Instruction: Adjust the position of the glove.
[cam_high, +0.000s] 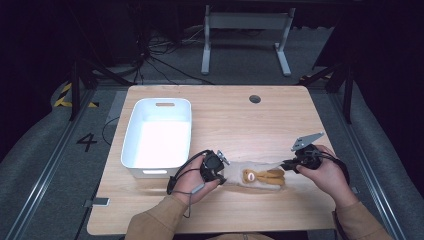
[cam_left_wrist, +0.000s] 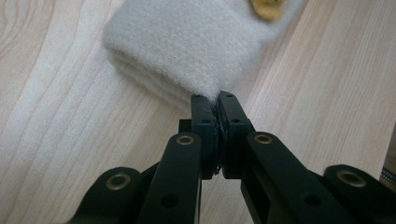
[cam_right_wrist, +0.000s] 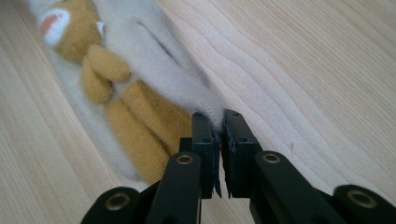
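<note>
Cream fleece cloth with a tan plush animal sewn on it (cam_high: 260, 177) lies folded into a narrow strip on the pale wooden worktop (cam_high: 240, 120), just right of the white plastic bin (cam_high: 157, 137) and nearer the person than the bin's front wall. Bin looks empty.

Left tool (cam_high: 214, 167): at the strip's bin-side end. In the left gripper view the jaws are closed together on the corner of the stacked fleece layers (cam_left_wrist: 187, 46). Right tool (cam_high: 300, 161): at the far end from the bin. In the right gripper view the jaws are pinched on the fleece edge (cam_right_wrist: 154, 65) beside the animal's tan legs (cam_right_wrist: 140, 126).

Handling, judged: light, limp, no stiffness; it will sag between the two holds and the folds may open if lifted unevenly. Fleece nap gives good friction, so slipping seems unlikely; nothing fragile. Best holds are the end edges, through all layers, as now. The plush part adds a little weight toward the right end, away from the bin.
</note>
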